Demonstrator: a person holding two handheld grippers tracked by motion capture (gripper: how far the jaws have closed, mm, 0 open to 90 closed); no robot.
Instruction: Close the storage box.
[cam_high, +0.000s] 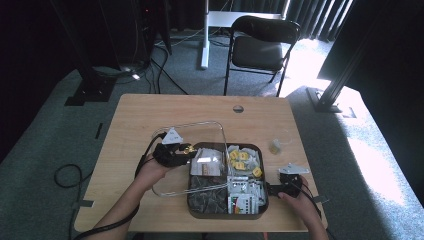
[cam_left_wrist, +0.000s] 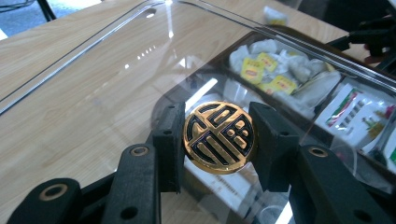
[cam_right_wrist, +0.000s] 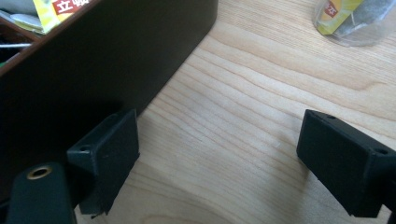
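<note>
Left gripper (cam_left_wrist: 218, 135): fingers clamp gold knob (cam_left_wrist: 219, 136) of clear lid (cam_high: 187, 150), overhanging tray's left edge | dark tray (cam_high: 226, 214): near-centre of surface (cam_high: 135, 115), bare wood left | right gripper (cam_right_wrist: 219, 163): fingers wide, beside tray's right wall.

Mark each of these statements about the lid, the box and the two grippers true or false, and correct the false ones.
1. The left gripper is shut on the gold knob of the clear lid. True.
2. The clear lid sits square on the box, covering all of it. False: it is shifted to the left, partly over the bare table, and the box's right-hand compartments are uncovered.
3. The right gripper holds a tea bag. False: its jaws stand open over bare wood beside the box's dark wall.
4. Yellow-tagged tea bags lie in the box. True.
5. A single tea bag lies on the table outside the box, to its right. True.
</note>
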